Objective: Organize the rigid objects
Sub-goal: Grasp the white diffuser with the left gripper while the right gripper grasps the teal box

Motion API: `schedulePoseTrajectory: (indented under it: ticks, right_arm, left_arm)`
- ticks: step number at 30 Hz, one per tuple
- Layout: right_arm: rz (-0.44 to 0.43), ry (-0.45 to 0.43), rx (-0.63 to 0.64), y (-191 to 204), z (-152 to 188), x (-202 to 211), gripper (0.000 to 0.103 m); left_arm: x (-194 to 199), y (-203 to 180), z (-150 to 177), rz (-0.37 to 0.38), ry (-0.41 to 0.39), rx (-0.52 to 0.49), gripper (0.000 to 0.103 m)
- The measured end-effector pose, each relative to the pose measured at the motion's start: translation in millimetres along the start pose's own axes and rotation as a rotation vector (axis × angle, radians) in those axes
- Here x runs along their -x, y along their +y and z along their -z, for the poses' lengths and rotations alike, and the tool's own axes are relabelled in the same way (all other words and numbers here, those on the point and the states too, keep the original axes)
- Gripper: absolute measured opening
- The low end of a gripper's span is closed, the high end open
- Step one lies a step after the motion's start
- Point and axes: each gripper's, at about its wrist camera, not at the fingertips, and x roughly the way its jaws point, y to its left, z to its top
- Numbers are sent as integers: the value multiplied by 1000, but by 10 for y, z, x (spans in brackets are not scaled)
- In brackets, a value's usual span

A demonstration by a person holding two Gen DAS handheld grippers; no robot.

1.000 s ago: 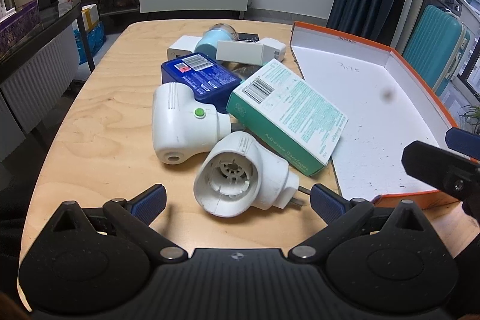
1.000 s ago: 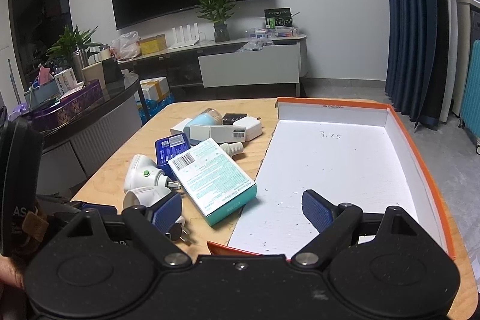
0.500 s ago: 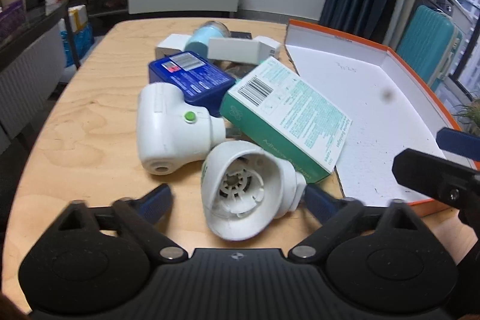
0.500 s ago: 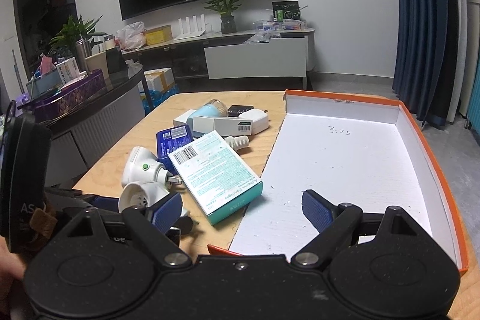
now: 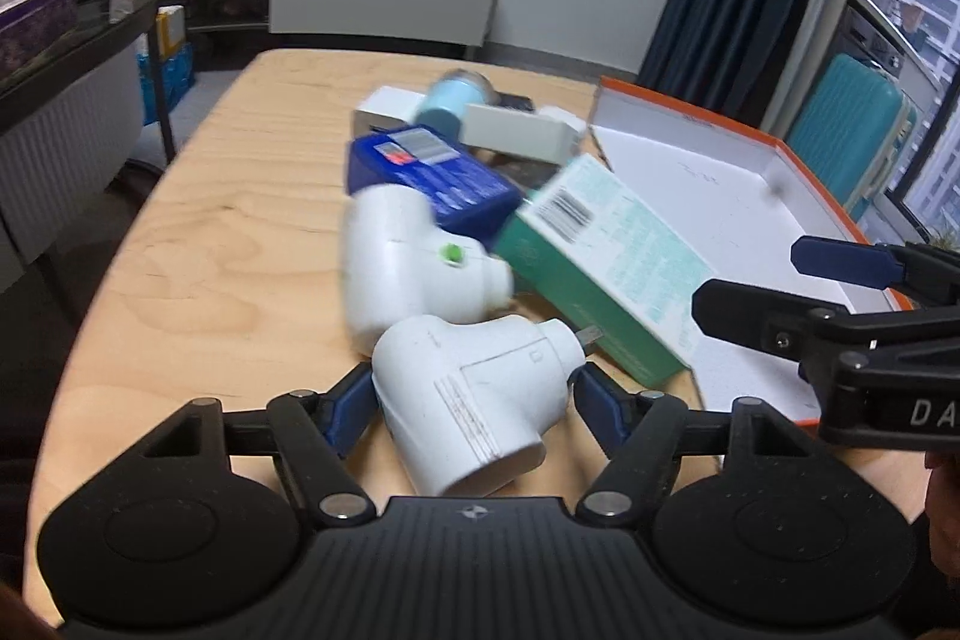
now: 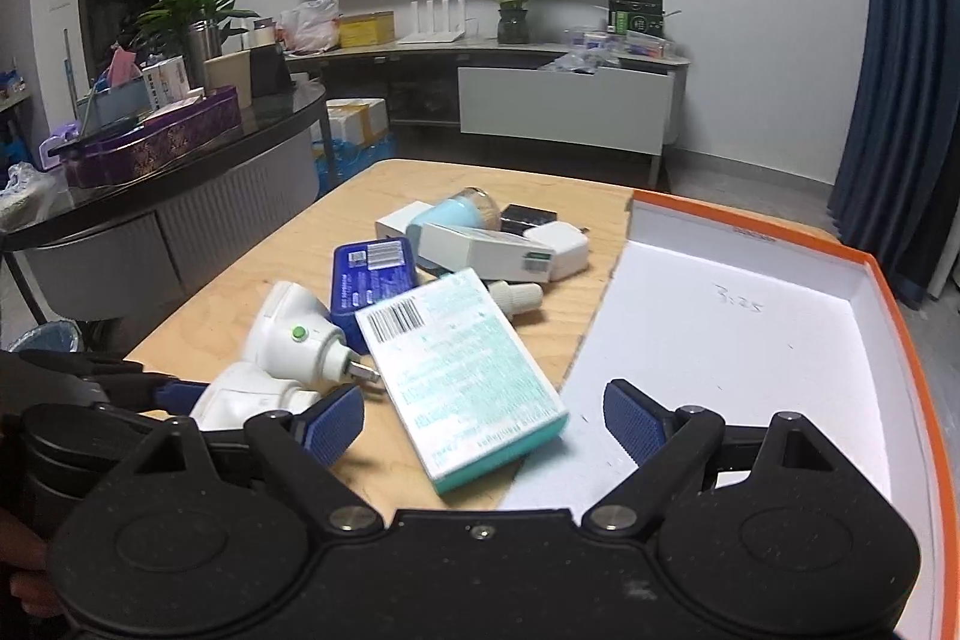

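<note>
1. The wooden table (image 5: 252,196) takes up most of both views, and the whole clutter is piled on it.
2. An orange-rimmed box lid (image 6: 744,334) with a white inside is laid flat on the right side of the table; nothing can be seen inside it.
3. A green and white carton (image 6: 456,376) is found lying flat beside the lid, with its near corner sitting over the lid's edge.
4. A blue box (image 6: 372,274) is tucked behind the carton, label side up.
5. A white plug-in unit with a green button (image 6: 294,340) is lying just left of the carton, prongs pointed at it.
6. A second white plug-in unit (image 5: 474,400) is clamped between the blue pads of the left gripper (image 5: 474,406), right in front of the first unit, so that one's being grasped. It can't be told whether it's resting on the table.
7. The right gripper (image 6: 483,421) is held over the carton's near end and the lid edge, fingers spread wide, nothing in them.
8. Further back, a pale blue jar (image 6: 462,211), a long white box (image 6: 480,253) and a white charger (image 6: 561,244) are bunched together.
</note>
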Motion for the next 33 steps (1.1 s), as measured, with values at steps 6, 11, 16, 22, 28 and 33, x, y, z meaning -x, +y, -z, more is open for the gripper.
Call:
schedulePoseTrajectory:
  ticks: [6,11,16,22,28,33]
  right_arm:
    - [-14,14,28,99,-5,-54,102]
    - [2,39,36,94,9,-136,102]
    - [-1,54,71,114,-9,-218,102]
    - [21,97,119,135,-104,-449,102]
    - [6,209,153,137,-234,-815,102]
    - [-25,224,101,134,-224,-844,85]
  left_arm:
    - [-77,149,-25,-22,3,42,72]
    - [-12,193,-43,-14,-8,48,72]
    - [50,251,-27,-3,-23,58,72]
    - [94,308,-29,-3,-35,73,72]
    - [107,366,-61,-3,-48,97,72]
    - [132,389,-102,-5,-57,111,72]
